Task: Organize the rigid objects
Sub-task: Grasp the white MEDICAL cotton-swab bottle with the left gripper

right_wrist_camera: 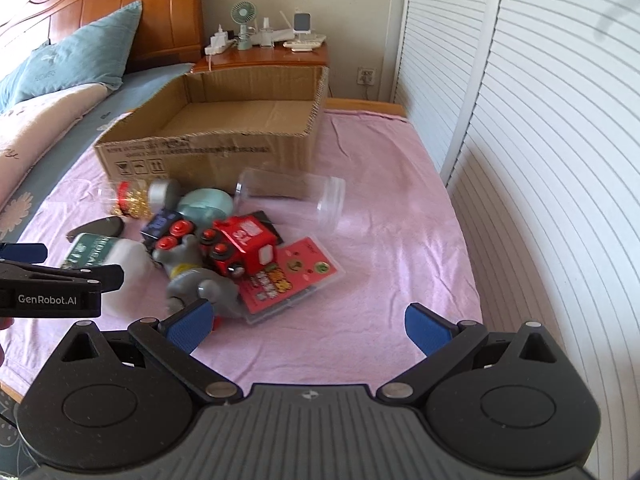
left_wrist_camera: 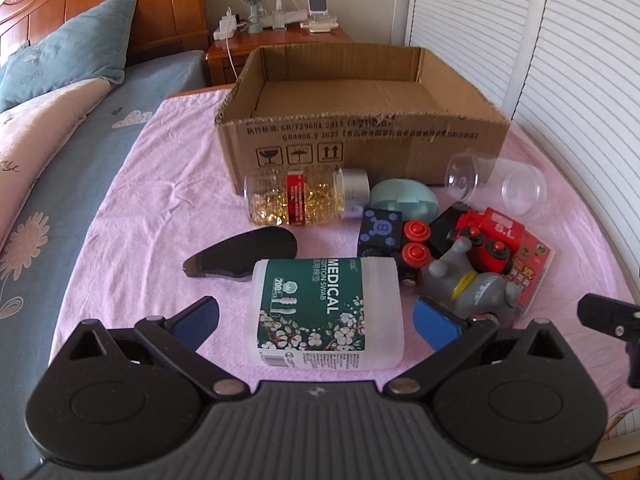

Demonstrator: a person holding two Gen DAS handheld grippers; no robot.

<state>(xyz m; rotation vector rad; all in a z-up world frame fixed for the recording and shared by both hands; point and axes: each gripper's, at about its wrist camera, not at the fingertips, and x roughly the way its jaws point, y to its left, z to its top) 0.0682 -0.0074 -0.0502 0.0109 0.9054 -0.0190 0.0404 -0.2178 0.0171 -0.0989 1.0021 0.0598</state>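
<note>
With both grippers, left gripper [left_wrist_camera: 316, 322] and right gripper [right_wrist_camera: 308, 326], spread wide and empty, we judge the frosted plastic cotton-swab jar with green label [left_wrist_camera: 326, 312] light, stiff, slick, best pinched across its flat sides

Both views look forward and down over the pink-covered bed toward the cardboard box [left_wrist_camera: 360, 120] — left low, close; right higher, angled leftward — sharing the toy pile [right_wrist_camera: 208, 248].

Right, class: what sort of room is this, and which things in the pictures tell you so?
Most likely a bedroom: a bed with a wooden headboard and a blue pillow, plus a bedside table holding a small fan.
</note>
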